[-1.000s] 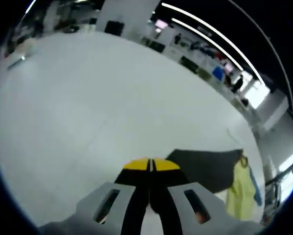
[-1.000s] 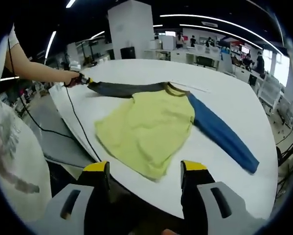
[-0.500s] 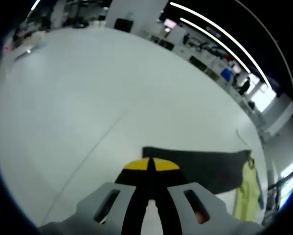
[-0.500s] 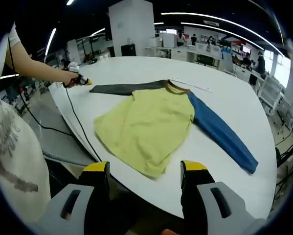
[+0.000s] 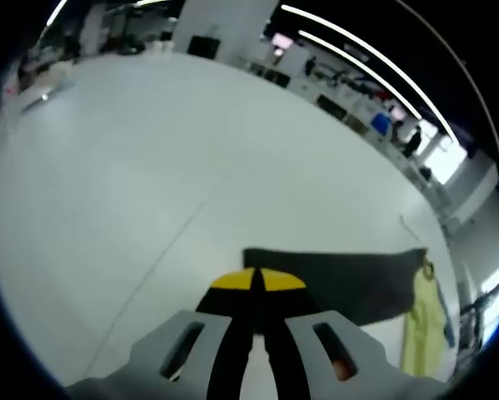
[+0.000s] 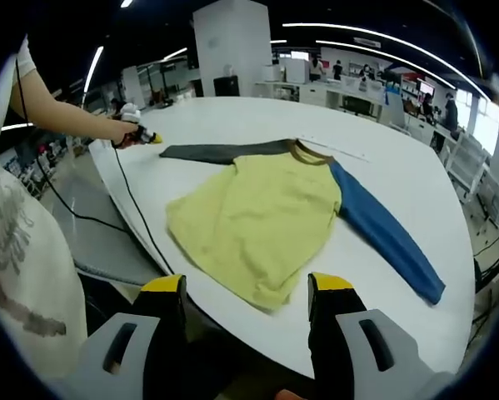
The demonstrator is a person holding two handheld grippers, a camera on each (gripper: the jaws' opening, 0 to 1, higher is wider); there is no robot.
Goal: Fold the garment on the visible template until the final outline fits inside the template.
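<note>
A long-sleeved shirt lies flat on the white table [image 6: 232, 112]: yellow body [image 6: 257, 218], dark grey sleeve [image 6: 224, 152] stretched to the left, blue sleeve [image 6: 386, 242] to the right. My left gripper [image 6: 152, 138], held in a person's hand, sits just off the grey cuff with its jaws shut. In the left gripper view the shut left gripper [image 5: 258, 280] has the grey sleeve [image 5: 341, 279] lying right behind its tips and the yellow body [image 5: 420, 325] far right. My right gripper [image 6: 249, 290] stands open over the near table edge, short of the shirt's hem.
A black cable [image 6: 137, 208] runs from the left gripper along the table's left edge. A thin pale line [image 6: 336, 149] marks the table beyond the collar. A person's arm [image 6: 62, 112] and white shirt fill the left. Desks and people stand far behind.
The grey sleeve, raised and pulled left by the left gripper a second ago, now lies flat on the table. The left gripper sits slightly clear of the cuff. The right gripper stays open.
</note>
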